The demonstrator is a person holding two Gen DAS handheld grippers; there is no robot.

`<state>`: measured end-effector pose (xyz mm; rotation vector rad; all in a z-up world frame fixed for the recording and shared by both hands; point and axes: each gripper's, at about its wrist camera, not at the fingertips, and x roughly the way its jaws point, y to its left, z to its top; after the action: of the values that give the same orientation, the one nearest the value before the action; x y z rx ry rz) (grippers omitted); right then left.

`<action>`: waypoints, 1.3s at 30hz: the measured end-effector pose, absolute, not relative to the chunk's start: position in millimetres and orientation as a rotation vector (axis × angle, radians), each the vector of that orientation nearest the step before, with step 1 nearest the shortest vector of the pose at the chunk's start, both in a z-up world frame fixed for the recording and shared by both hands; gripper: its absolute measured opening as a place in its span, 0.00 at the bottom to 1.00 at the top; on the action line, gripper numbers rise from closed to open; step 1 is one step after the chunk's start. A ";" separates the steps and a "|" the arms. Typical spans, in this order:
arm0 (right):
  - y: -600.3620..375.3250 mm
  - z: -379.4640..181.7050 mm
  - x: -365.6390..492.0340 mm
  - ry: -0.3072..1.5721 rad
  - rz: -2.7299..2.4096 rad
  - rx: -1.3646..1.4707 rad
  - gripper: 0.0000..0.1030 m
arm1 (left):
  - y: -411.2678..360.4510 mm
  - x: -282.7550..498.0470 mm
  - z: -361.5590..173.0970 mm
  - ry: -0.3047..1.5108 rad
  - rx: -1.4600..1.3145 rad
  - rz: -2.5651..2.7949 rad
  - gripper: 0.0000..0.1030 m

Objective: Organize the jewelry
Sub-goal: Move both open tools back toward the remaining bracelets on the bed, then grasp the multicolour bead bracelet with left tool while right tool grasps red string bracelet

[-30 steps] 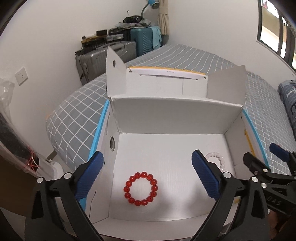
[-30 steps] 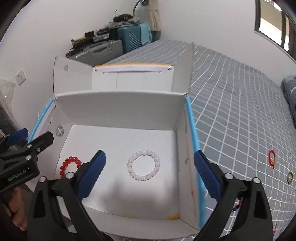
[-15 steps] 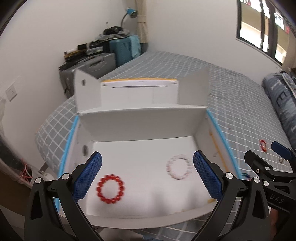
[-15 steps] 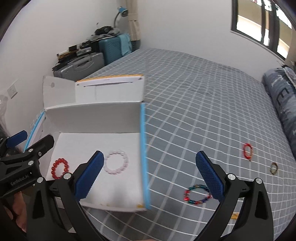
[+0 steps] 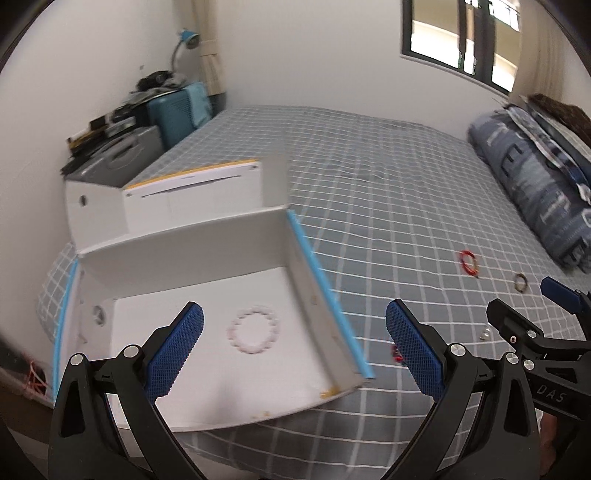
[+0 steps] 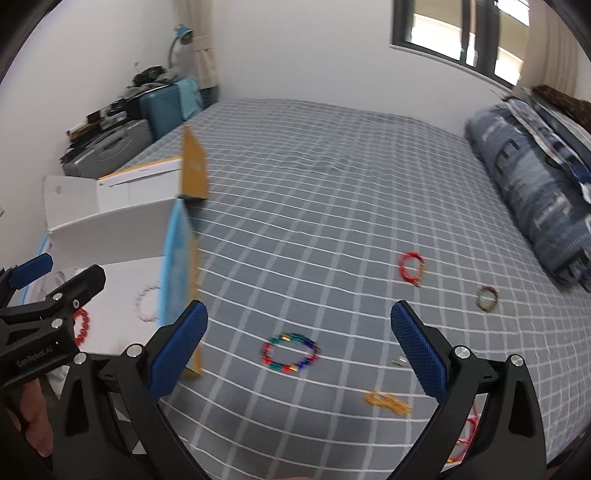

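Observation:
An open white cardboard box (image 5: 207,243) with blue tape edges sits on the bed at the left; it also shows in the right wrist view (image 6: 110,225). Inside lie a white bead bracelet (image 5: 254,334) and a red bead bracelet (image 6: 82,325). On the grey checked sheet lie a multicoloured bead bracelet (image 6: 290,352), a thin red bracelet (image 6: 410,267), a dark bead bracelet (image 6: 487,298), a gold chain (image 6: 386,400) and a small silver piece (image 5: 484,334). My left gripper (image 5: 295,345) is open and empty over the box's right wall. My right gripper (image 6: 299,347) is open and empty above the multicoloured bracelet.
A folded blue patterned quilt (image 5: 535,184) lies along the bed's right side. Suitcases (image 5: 155,125) and clutter stand against the wall at the back left. A window (image 5: 461,33) is at the back right. Red string (image 6: 467,432) lies under my right finger.
Both grippers have swung to the right, away from the box and over the open sheet. The loose bracelets on the bed have come into view. Both stay open.

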<state>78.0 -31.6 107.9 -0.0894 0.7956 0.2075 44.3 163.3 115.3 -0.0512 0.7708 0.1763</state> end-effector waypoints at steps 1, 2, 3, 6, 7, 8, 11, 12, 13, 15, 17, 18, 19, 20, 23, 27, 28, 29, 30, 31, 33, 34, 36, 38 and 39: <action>-41.3 106.0 77.3 0.802 0.194 -0.082 0.93 | 155.1 46.5 114.9 0.775 -0.047 0.157 0.95; -47.0 104.7 76.8 0.806 0.183 -0.075 0.93 | 149.0 48.1 114.1 0.778 -0.045 0.142 0.95; -56.5 102.6 75.9 0.812 0.167 -0.068 0.93 | 140.3 49.6 113.2 0.783 -0.043 0.121 0.95; -81.2 96.6 73.2 0.828 0.124 -0.053 0.93 | 118.5 51.4 111.8 0.785 -0.026 0.076 0.94; -89.0 94.7 72.1 0.833 0.113 -0.048 0.93 | 112.2 52.1 110.8 0.786 -0.021 0.066 0.94; -95.5 93.1 70.8 0.836 0.102 -0.043 0.93 | 106.6 53.1 109.8 0.787 -0.012 0.053 0.94; -119.6 86.5 66.5 0.849 0.064 -0.028 0.93 | 84.9 55.9 104.8 0.796 0.001 0.011 0.94; -125.3 84.2 65.0 0.854 0.055 -0.026 0.93 | 79.4 57.5 103.2 0.799 0.005 -0.001 0.94; -133.1 81.2 63.7 0.860 0.042 -0.023 0.93 | 71.7 60.1 100.3 0.807 0.011 -0.011 0.94; -144.8 76.1 62.0 0.874 0.025 -0.018 0.93 | 57.7 63.2 94.8 0.818 0.020 -0.033 0.94; -158.1 68.9 60.4 0.892 0.008 -0.011 0.93 | 48.7 68.4 90.2 0.828 0.025 -0.052 0.94; -164.2 65.0 58.9 0.901 0.001 -0.009 0.93 | 43.6 70.8 86.7 0.836 0.027 -0.059 0.94; -172.1 59.2 57.8 0.915 -0.007 -0.004 0.93 | 36.9 75.0 81.6 0.847 0.030 -0.074 0.94; -177.4 54.5 57.1 0.925 -0.013 -0.002 0.93 | 30.8 79.2 76.0 0.861 0.035 -0.085 0.94; -194.9 38.6 56.6 0.961 -0.032 0.003 0.93 | 17.4 90.4 59.6 0.894 0.048 -0.108 0.94; -213.3 15.5 55.5 1.016 -0.044 0.016 0.93 | 7.3 103.2 38.1 0.938 0.056 -0.120 0.94; -218.1 8.8 55.5 1.033 -0.042 0.023 0.93 | 6.1 106.9 31.1 0.948 0.057 -0.123 0.94; -221.4 4.2 55.2 1.047 -0.037 0.029 0.93 | 4.8 110.6 25.4 0.958 0.057 -0.125 0.94; -223.7 0.2 55.1 1.060 -0.034 0.034 0.93 | 4.8 115.5 17.1 0.977 0.056 -0.119 0.94; -226.6 -5.4 55.0 1.076 -0.028 0.038 0.93 | 5.4 118.0 11.8 0.986 0.053 -0.116 0.94; -231.1 -12.4 56.5 1.098 -0.021 0.044 0.93 | 7.6 125.0 -2.4 1.013 0.048 -0.105 0.94; -233.6 -18.0 56.9 1.115 -0.018 0.049 0.93 | 8.6 127.8 -8.1 1.023 0.049 -0.102 0.94; -235.7 -25.5 57.9 1.140 -0.005 0.058 0.93 | 9.9 132.4 -17.6 1.037 0.050 -0.093 0.94; -237.9 -35.5 59.4 1.167 -0.008 0.057 0.93 | 12.7 136.3 -23.2 1.041 0.045 -0.088 0.94; -238.7 -39.2 59.9 1.176 -0.011 0.055 0.93 | 13.9 138.2 -26.8 1.047 0.036 -0.093 0.94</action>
<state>59.9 -238.7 -39.2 0.0546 1.1763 -0.0110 138.2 13.9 -26.8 0.0365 1.0465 -0.0931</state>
